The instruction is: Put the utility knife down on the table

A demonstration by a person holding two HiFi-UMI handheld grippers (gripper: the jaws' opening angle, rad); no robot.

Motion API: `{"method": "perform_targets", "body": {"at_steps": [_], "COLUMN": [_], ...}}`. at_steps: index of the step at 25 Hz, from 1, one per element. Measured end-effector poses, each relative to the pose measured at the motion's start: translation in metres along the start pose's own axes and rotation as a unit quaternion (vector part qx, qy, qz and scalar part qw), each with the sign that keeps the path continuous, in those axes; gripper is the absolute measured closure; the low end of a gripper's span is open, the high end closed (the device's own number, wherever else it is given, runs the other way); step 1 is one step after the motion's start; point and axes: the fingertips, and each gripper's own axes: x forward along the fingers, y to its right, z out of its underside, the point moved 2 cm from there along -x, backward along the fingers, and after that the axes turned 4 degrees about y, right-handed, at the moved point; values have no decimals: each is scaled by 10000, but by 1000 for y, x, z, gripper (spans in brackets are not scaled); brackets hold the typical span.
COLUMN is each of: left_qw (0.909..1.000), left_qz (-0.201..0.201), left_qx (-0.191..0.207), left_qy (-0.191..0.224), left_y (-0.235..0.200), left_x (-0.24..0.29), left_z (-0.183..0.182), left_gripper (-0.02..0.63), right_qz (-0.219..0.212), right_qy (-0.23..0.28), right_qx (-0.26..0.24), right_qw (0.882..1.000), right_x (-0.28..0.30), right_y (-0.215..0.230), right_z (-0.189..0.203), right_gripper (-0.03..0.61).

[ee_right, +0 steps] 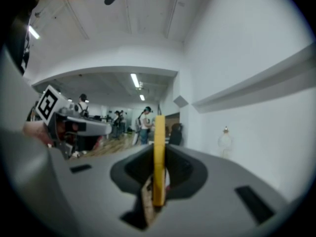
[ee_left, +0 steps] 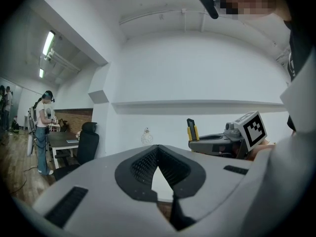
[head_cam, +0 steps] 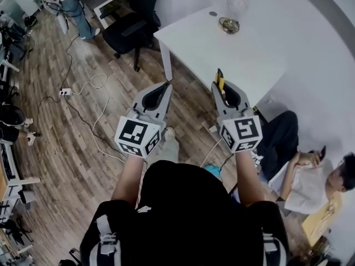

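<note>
white table (head_cam: 249,49) stands just ahead. right gripper (head_cam: 222,91) is clamped on the yellow utility knife (ee_right: 158,152), held upright in the air by its near edge. left gripper (head_cam: 165,86) looks closed, tips together, empty.

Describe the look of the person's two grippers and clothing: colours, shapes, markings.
Both the left gripper and right gripper are grey wedge-shaped shells tapering to the jaws, with a dark ribbed teardrop opening behind them. Each carries a white cube printed with black square markers at the rear. The person wears a black short-sleeved top.
</note>
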Motion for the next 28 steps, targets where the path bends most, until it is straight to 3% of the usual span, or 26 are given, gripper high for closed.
{"method": "perform_targets", "body": {"at_steps": [17, 28], "left_qw": [9998, 9976], "left_qz": [207, 640], "left_qx": [-46, -279], "left_qy": [-60, -5], "left_y": [-125, -180], "left_x": [105, 158], "left_z": [-8, 3], "left_gripper": [594, 594], "right_qz": [96, 322], "right_qy": [-246, -440], "right_qx": [-14, -120], "right_qw": [9997, 9984], "right_x": [156, 221], "right_y": [41, 58], "right_z": [-1, 7], "right_gripper": [497, 497]}}
